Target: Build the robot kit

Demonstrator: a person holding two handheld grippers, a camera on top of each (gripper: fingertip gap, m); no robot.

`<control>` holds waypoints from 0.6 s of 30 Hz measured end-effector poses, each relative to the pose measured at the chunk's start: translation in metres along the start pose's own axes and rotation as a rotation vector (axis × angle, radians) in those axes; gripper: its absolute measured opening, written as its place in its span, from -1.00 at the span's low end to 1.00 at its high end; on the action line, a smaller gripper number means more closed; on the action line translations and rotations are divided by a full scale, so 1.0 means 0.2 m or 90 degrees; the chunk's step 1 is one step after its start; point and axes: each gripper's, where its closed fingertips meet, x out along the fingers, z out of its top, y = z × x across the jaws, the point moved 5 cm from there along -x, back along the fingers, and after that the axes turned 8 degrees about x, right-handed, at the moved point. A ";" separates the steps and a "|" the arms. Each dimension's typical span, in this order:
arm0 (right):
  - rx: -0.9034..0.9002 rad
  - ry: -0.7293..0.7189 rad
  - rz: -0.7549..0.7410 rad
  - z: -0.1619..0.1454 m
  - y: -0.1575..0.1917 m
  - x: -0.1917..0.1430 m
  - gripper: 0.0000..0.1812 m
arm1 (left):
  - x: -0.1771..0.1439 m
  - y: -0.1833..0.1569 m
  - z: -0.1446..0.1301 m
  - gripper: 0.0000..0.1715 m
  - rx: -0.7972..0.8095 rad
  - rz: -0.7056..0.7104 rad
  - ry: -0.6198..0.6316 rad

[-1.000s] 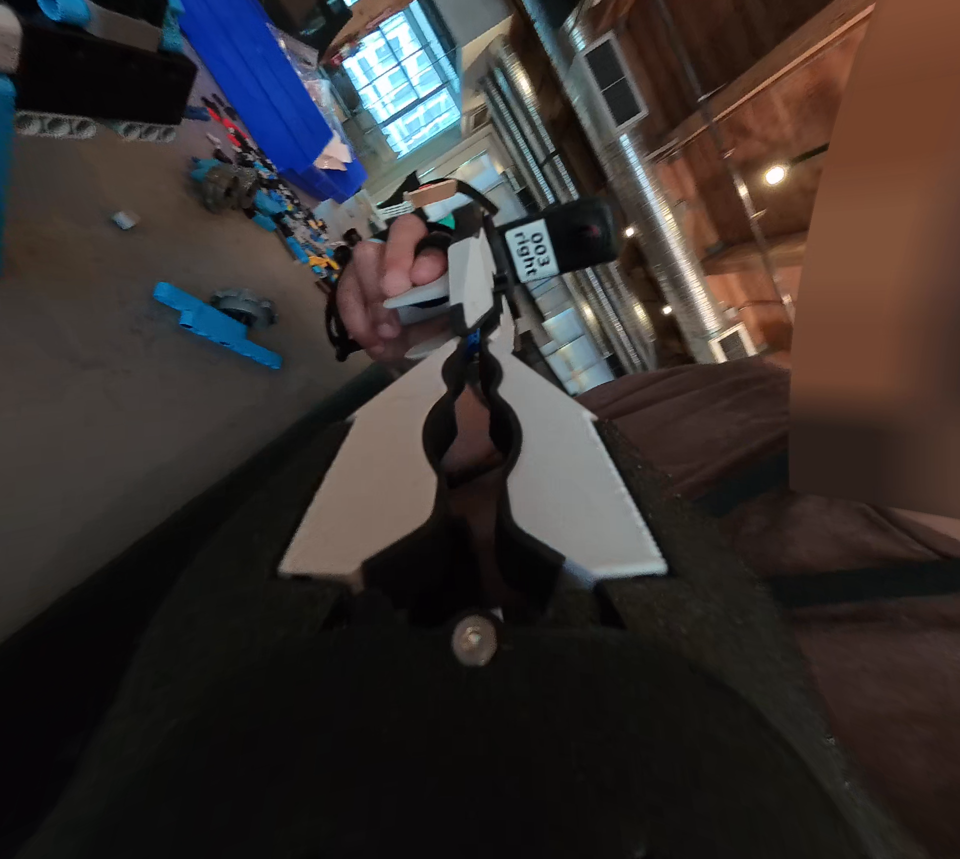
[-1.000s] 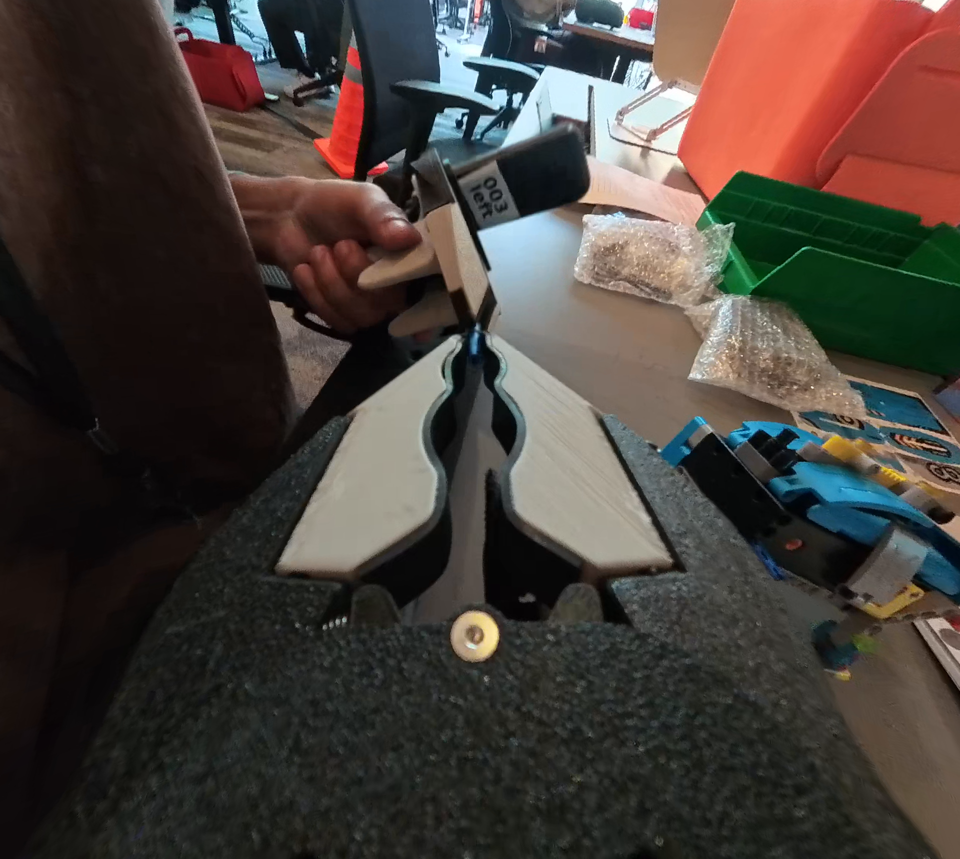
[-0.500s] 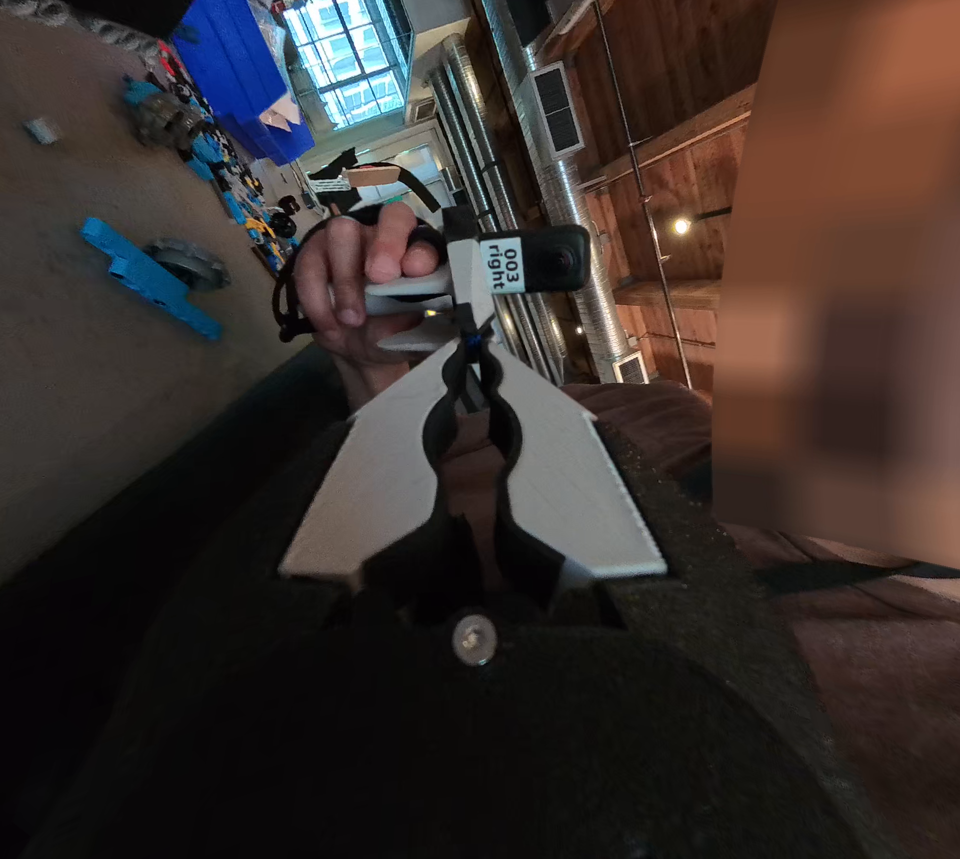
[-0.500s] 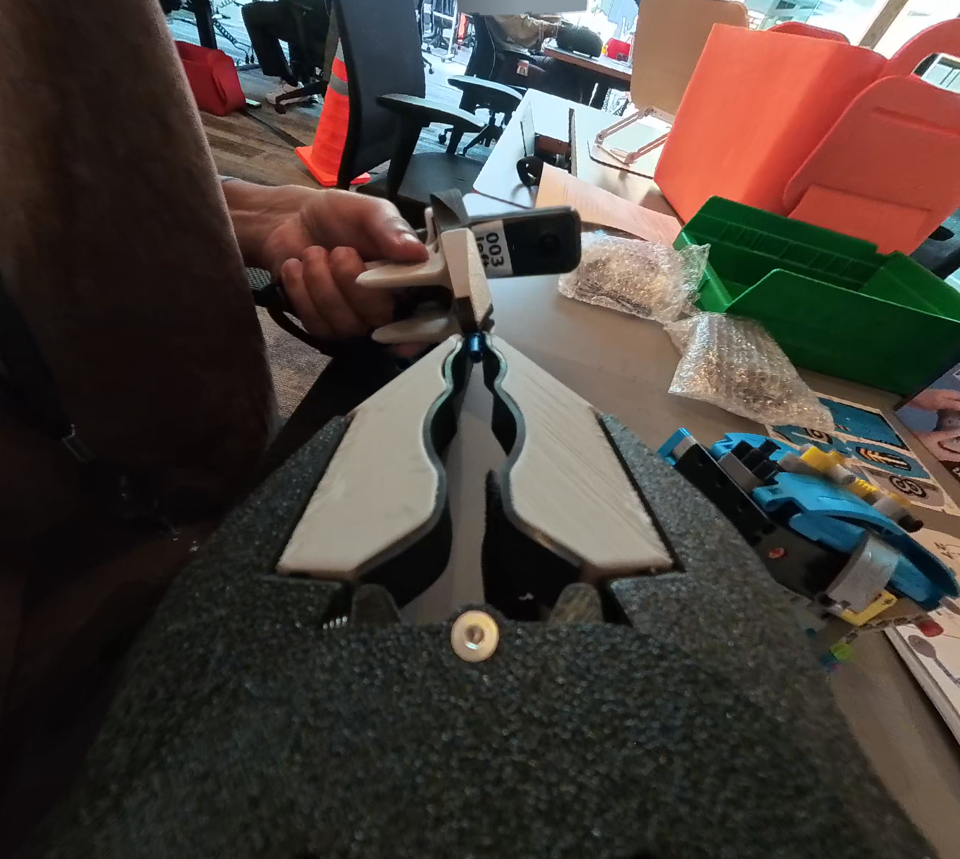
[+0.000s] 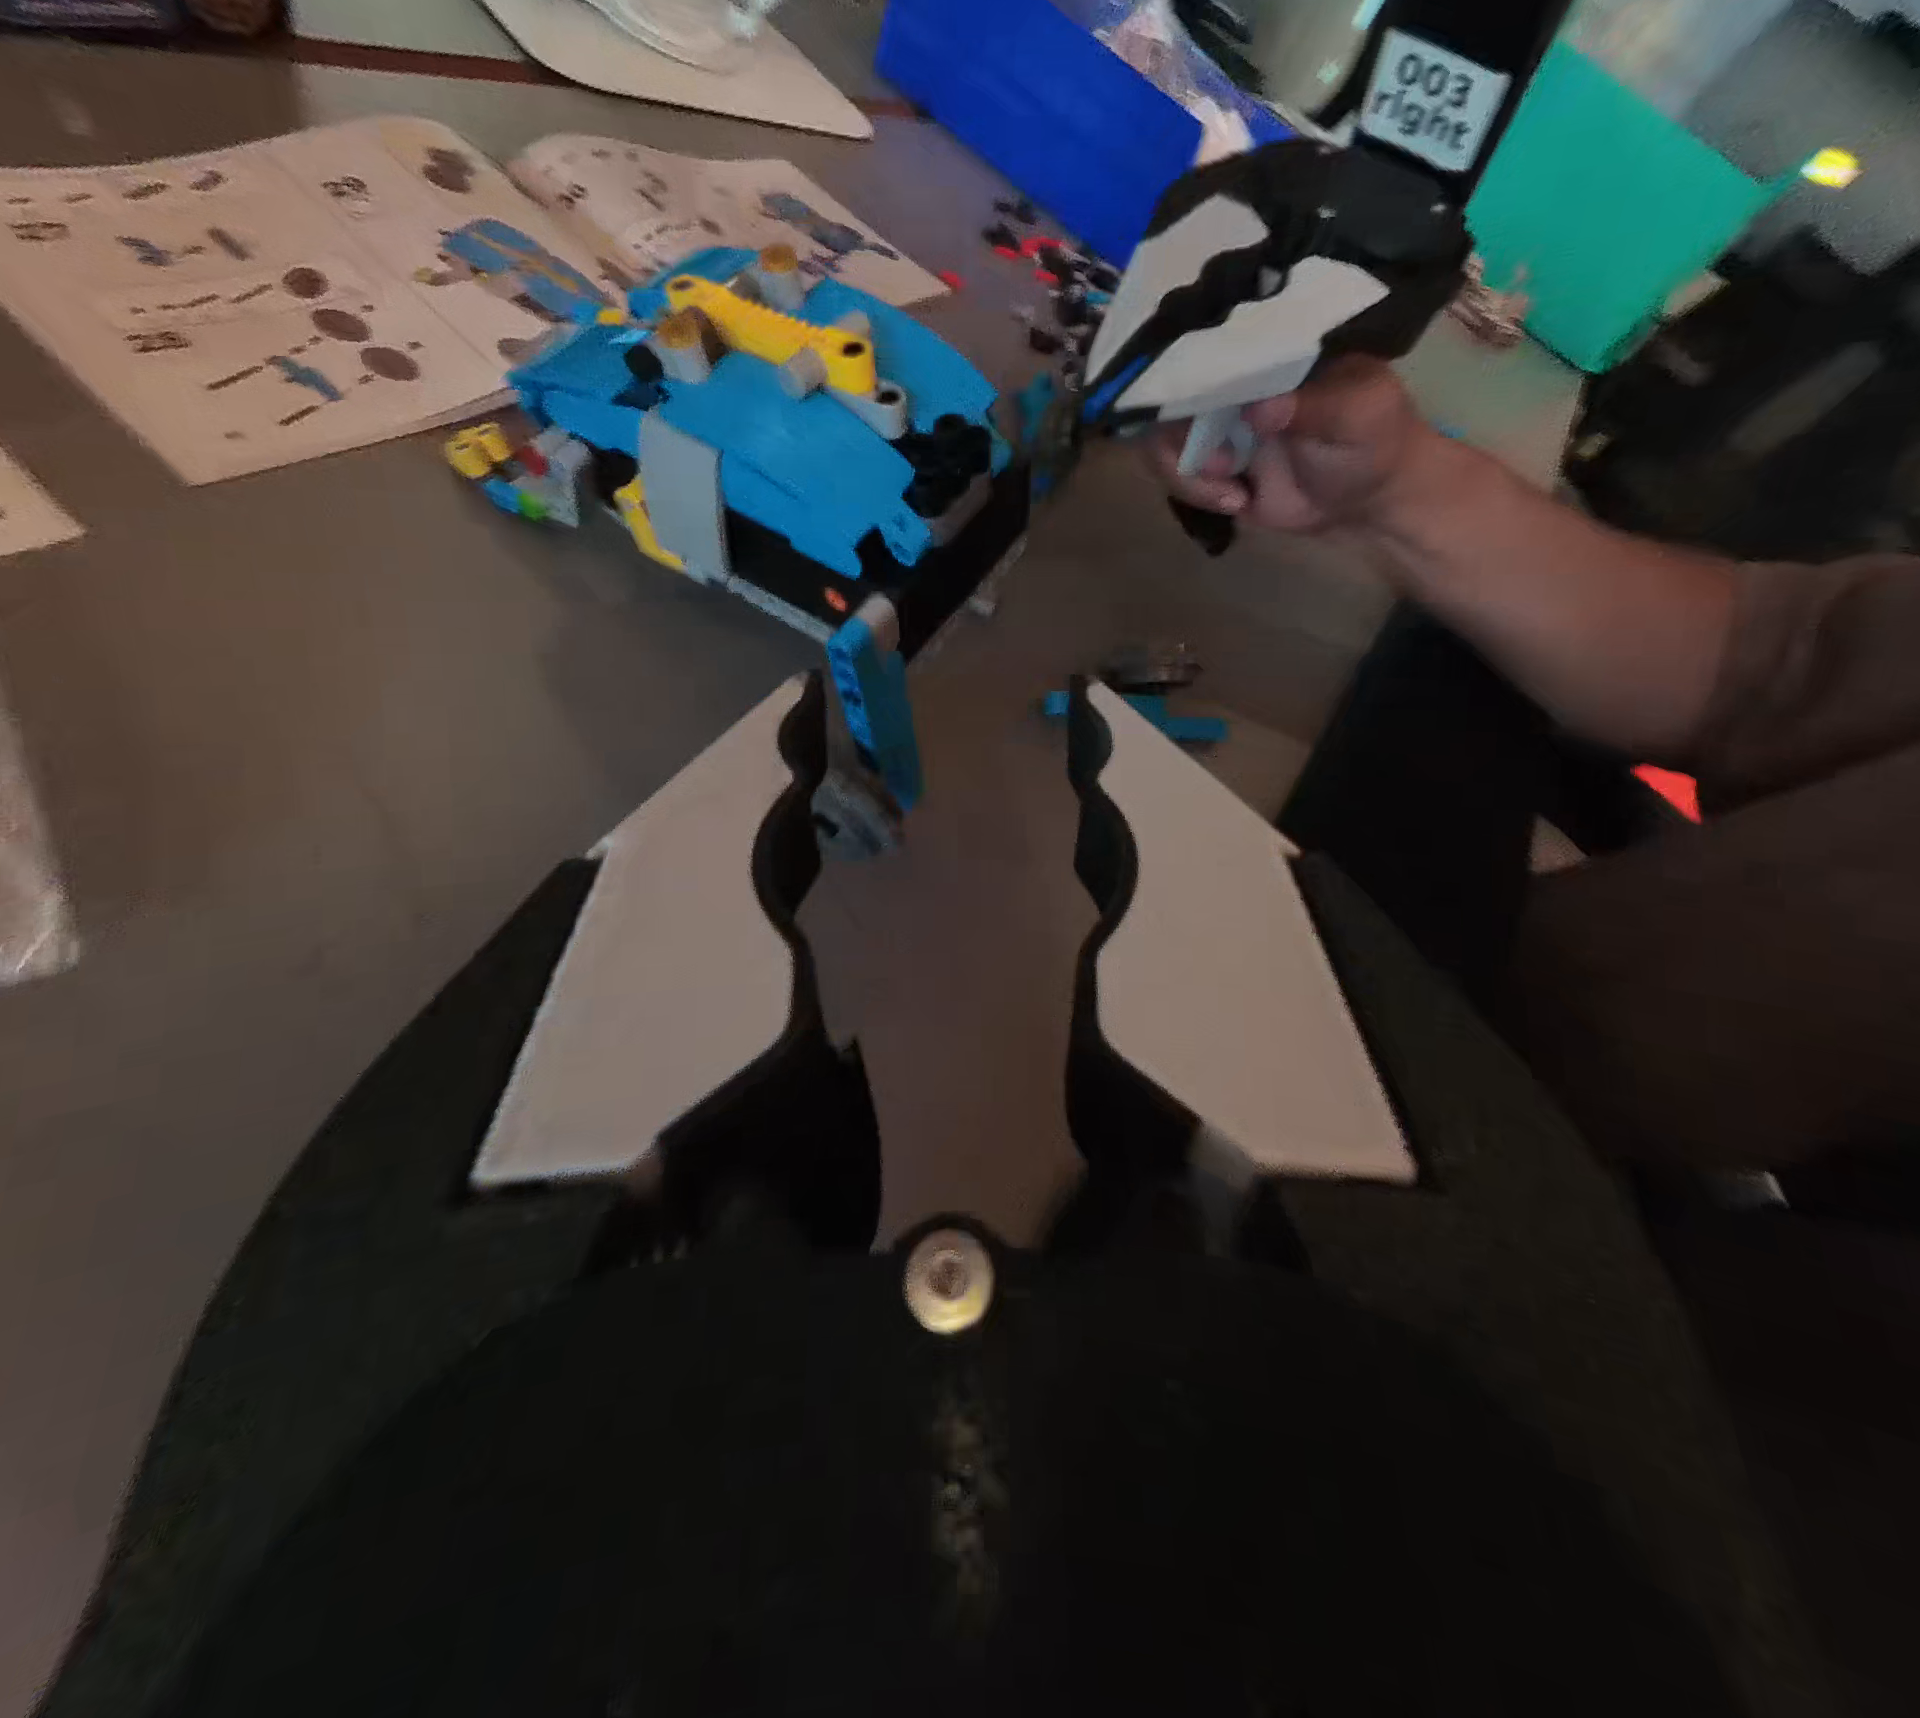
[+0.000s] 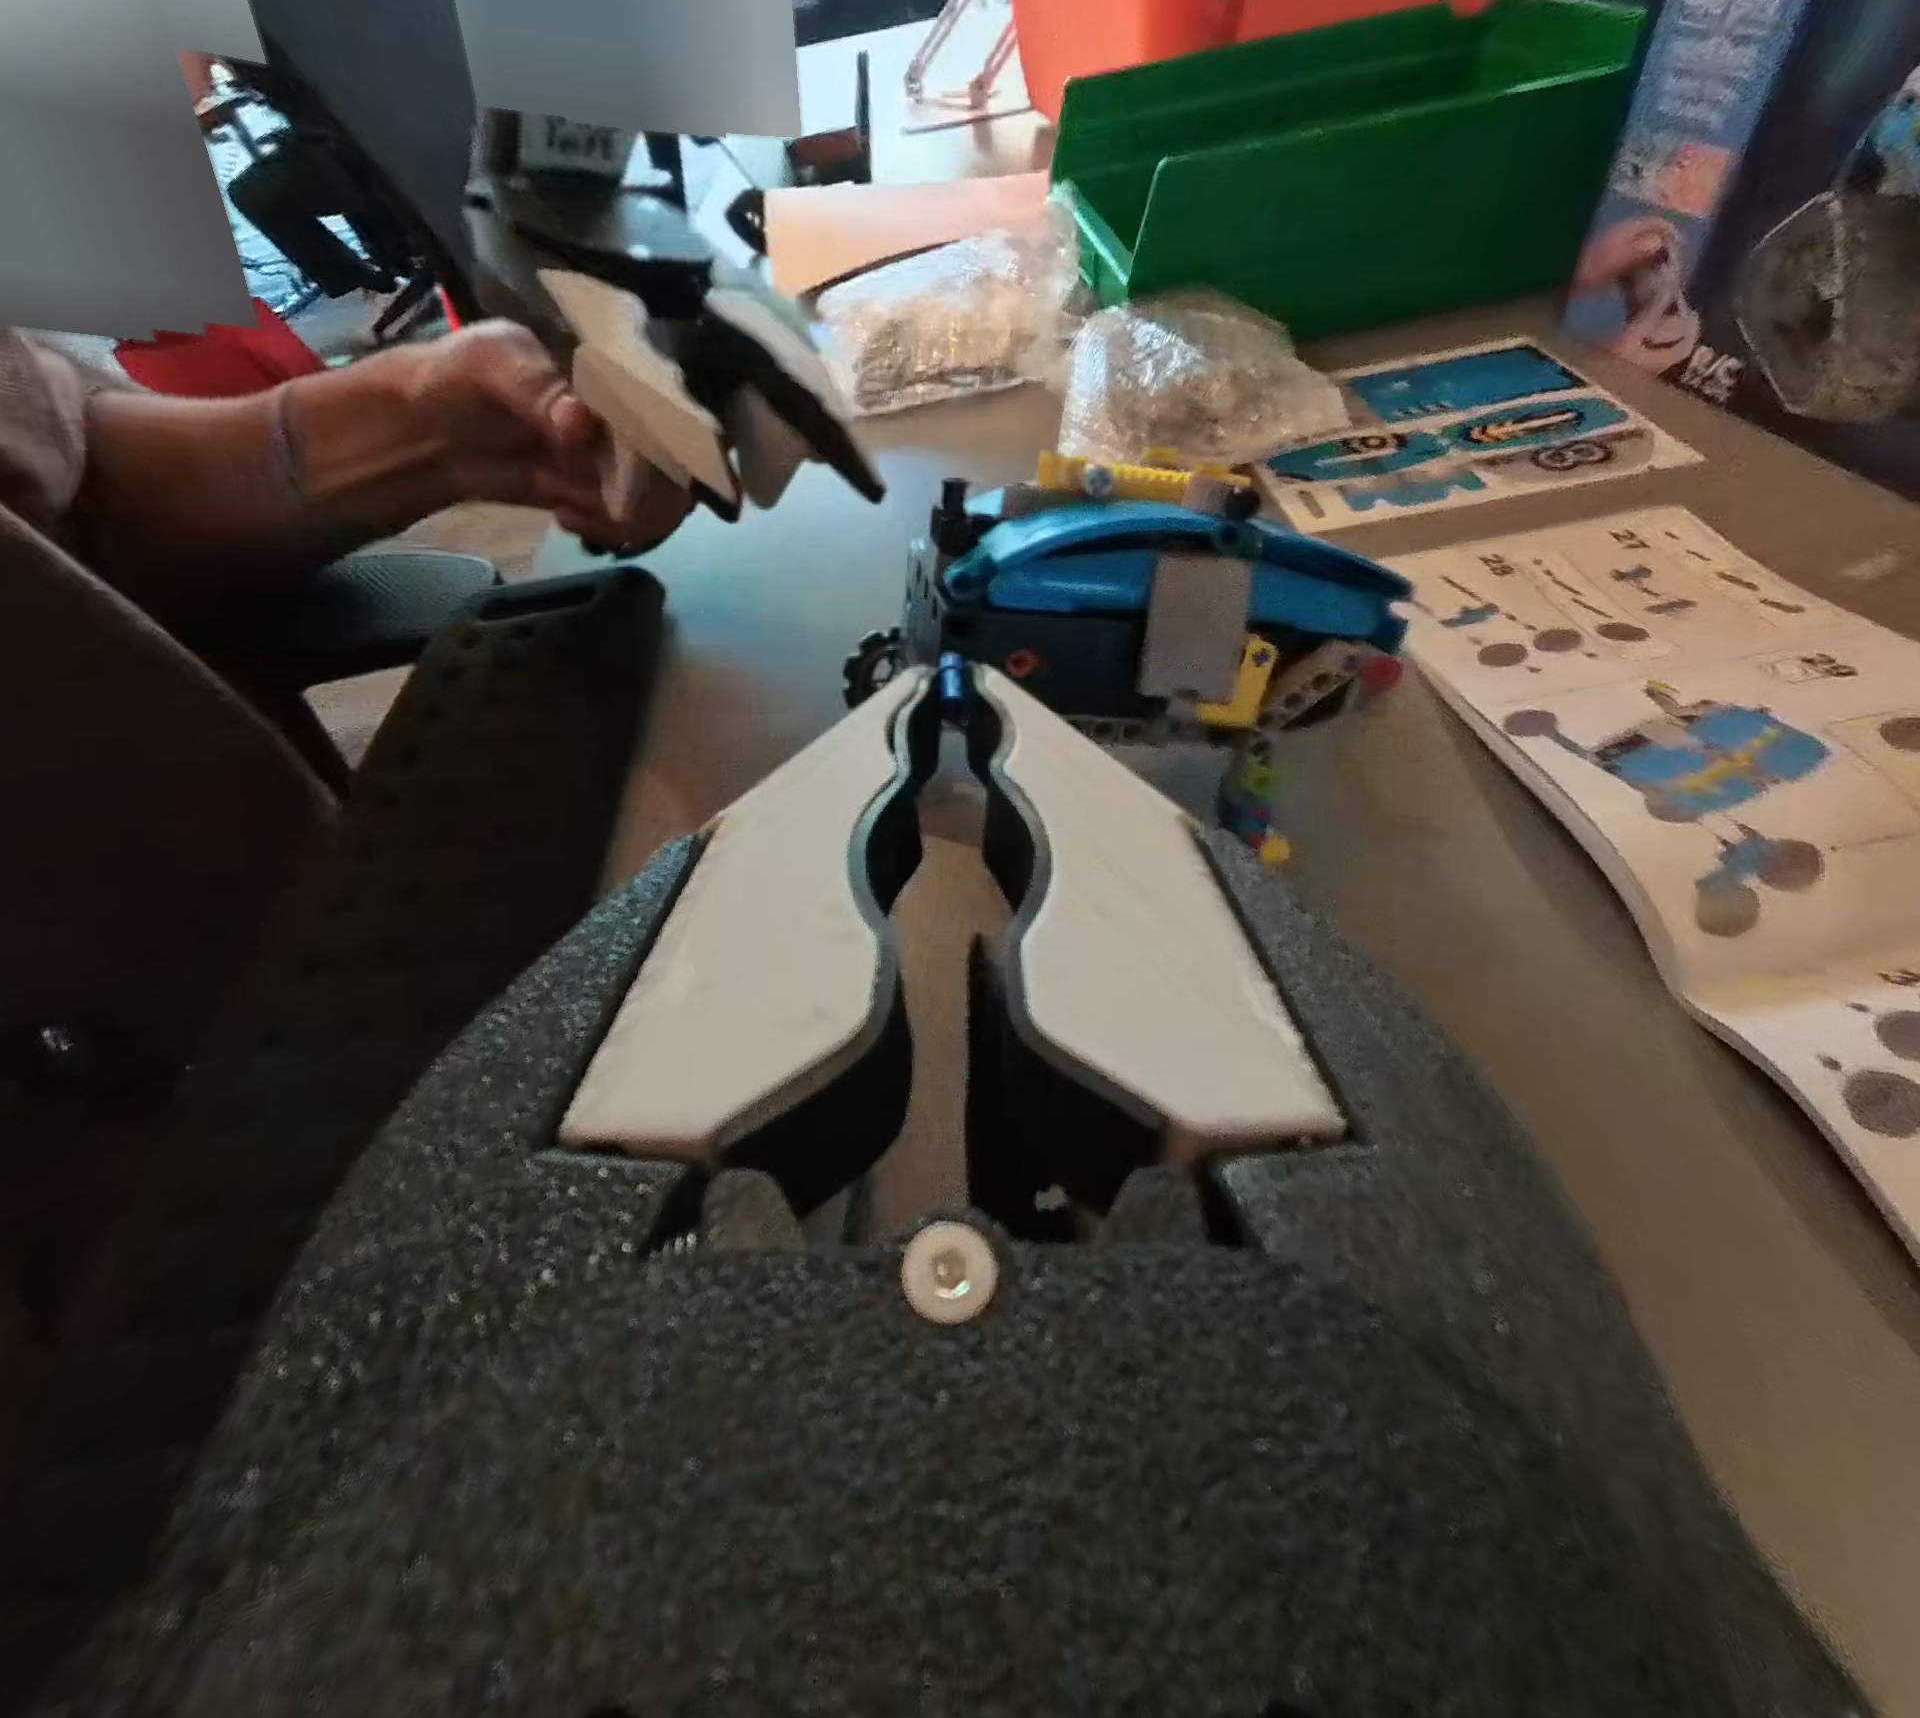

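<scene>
We see the left gripper (image 5: 940,712) spread wide above the table (image 5: 312,733), a blue beam piece (image 5: 871,733) just inside its left finger; whether they touch we cannot tell. The right gripper (image 6: 951,681) is pressed together, pinching a small blue pin (image 6: 951,689) at its tips. Just ahead of both stands the blue brick-built vehicle (image 6: 1143,619), beside an open instruction booklet (image 6: 1662,733).

I count one blue brick vehicle (image 6: 1132,619), one open instruction booklet (image 6: 1662,733), one sticker sheet (image 6: 1475,442), two clear parts bags (image 6: 1174,380), one green bin (image 6: 1351,193), one blue bin (image 5: 1029,89), one printed box (image 6: 1787,141).
</scene>
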 end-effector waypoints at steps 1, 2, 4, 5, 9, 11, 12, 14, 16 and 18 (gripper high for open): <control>0.002 0.013 0.006 -0.01 -0.01 0.03 -0.95 | 0.03 0.02 0.02 -0.46 -0.003 -0.029 0.011; -0.004 0.024 0.002 -0.02 -0.01 0.06 -0.95 | 0.07 0.05 0.03 -0.45 -0.009 -0.053 0.021; -0.010 0.035 -0.003 -0.03 -0.02 0.11 -0.95 | 0.13 0.10 0.03 -0.43 0.006 -0.056 0.059; -0.006 0.038 0.003 -0.04 -0.02 0.13 -0.95 | 0.16 0.12 0.02 -0.40 0.022 -0.051 0.081; -0.015 0.057 0.005 -0.04 -0.01 0.15 -0.95 | 0.25 0.11 -0.01 -0.48 0.060 -0.088 0.120; -0.018 0.059 -0.002 -0.04 -0.01 0.16 -0.95 | 0.28 0.12 -0.02 -0.59 0.076 -0.084 0.125; -0.011 0.058 0.001 -0.04 -0.01 0.16 -0.95 | 0.28 0.13 -0.03 -0.60 0.080 -0.087 0.122; 0.000 0.054 0.000 -0.04 -0.02 0.16 -0.95 | 0.28 0.14 -0.03 -0.62 0.082 -0.090 0.114; 0.008 0.055 -0.003 -0.04 -0.02 0.17 -0.95 | 0.28 0.14 -0.03 -0.63 0.089 -0.087 0.105; 0.009 0.053 -0.008 -0.04 -0.02 0.17 -0.95 | 0.28 0.14 -0.03 -0.69 0.085 -0.082 0.102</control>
